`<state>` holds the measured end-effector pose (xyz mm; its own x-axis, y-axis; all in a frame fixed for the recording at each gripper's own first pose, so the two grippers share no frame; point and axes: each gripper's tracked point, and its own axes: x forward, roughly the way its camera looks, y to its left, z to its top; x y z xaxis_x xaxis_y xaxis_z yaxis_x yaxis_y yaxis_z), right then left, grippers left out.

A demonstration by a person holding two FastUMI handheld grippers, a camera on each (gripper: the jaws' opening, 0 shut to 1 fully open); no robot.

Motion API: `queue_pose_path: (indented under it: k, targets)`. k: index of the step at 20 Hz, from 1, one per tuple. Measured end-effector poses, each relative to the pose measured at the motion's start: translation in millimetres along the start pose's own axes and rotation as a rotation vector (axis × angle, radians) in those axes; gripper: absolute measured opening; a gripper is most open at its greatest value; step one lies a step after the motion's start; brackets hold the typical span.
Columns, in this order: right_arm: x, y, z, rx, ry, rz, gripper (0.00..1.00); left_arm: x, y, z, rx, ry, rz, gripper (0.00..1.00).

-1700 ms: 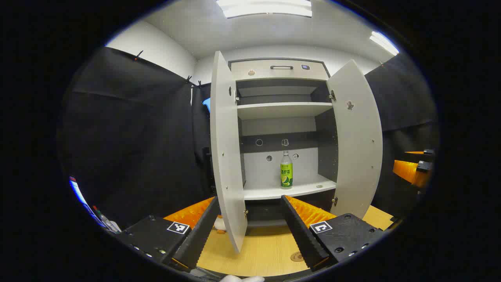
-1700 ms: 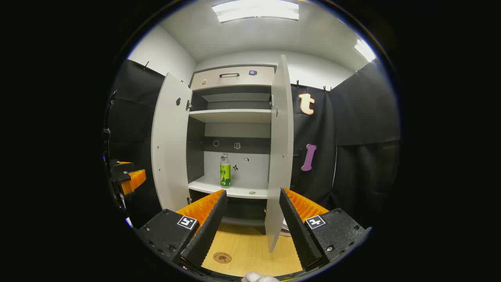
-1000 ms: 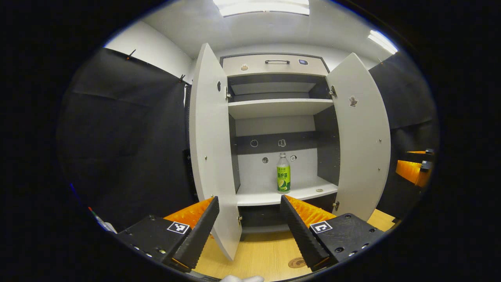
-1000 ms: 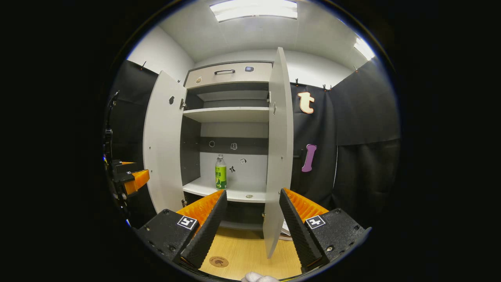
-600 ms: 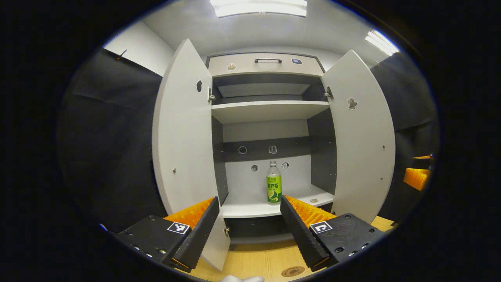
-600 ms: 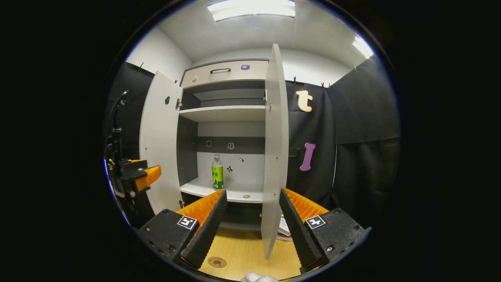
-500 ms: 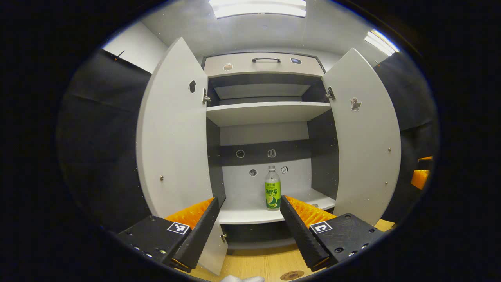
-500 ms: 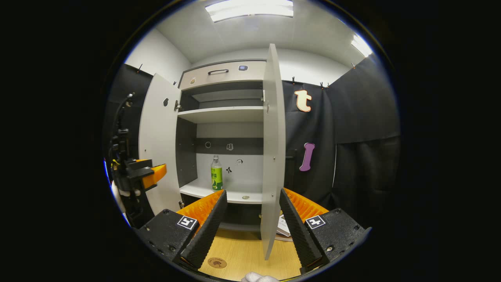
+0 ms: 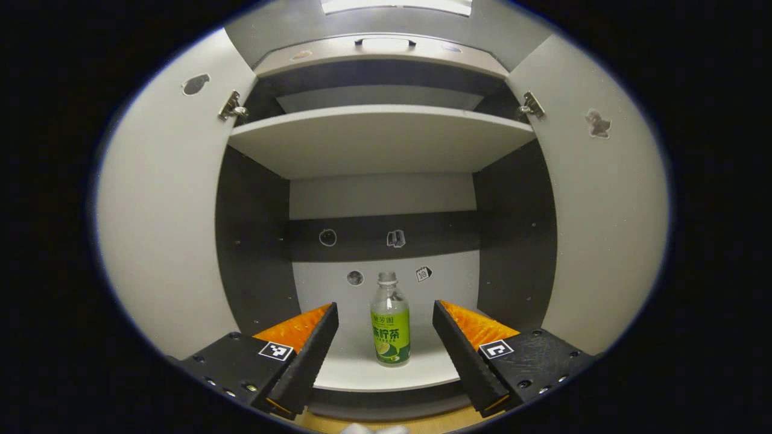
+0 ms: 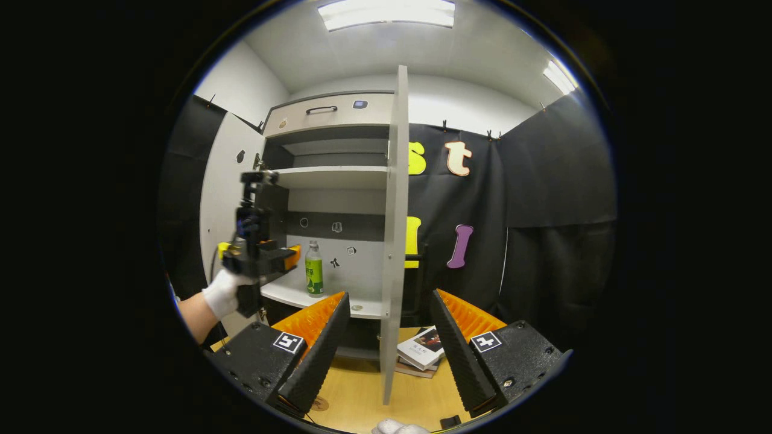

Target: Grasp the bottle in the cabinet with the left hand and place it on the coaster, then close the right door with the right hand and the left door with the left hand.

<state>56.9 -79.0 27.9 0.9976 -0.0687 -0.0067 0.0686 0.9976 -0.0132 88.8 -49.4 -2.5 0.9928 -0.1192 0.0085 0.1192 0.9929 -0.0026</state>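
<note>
Two spread fingers of my left gripper point(image 9: 383, 313) frame the green-labelled tea bottle point(image 9: 389, 322).
It stands upright on the cabinet's lower shelf point(image 9: 416, 372), dead ahead between them, untouched; my right gripper point(image 10: 386, 301) waits wide apart, farther off.

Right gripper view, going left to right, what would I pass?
Gloved hand → left claw → bottle → edge-on right door → books on the table.
</note>
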Motion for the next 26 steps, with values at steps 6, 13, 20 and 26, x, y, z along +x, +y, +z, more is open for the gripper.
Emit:
queue_pose_path:
  k: [6, 13, 20, 26]
  targets:
    - [2.0, 3.2, 5.3, -0.021, 0.007, 0.019, 0.83, 58.7, -0.8, -33.7, -0.004, 0.092, 0.075, 0.96]
    - [6.9, 13.1, -8.0, -0.013, 0.038, 0.065, 0.83, 94.3, -8.7, -58.6, -0.042, 0.129, 0.076, 0.96]
    - [3.5, 11.7, -10.0, -0.021, 0.034, 0.069, 0.83, 106.7, -4.7, -70.6, -0.092, 0.174, 0.095, 0.75]
    - [-3.2, 6.9, -8.5, -0.007, 0.008, 0.052, 0.83, 53.2, -10.7, -33.6, -0.057, 0.081, 0.046, 0.71]
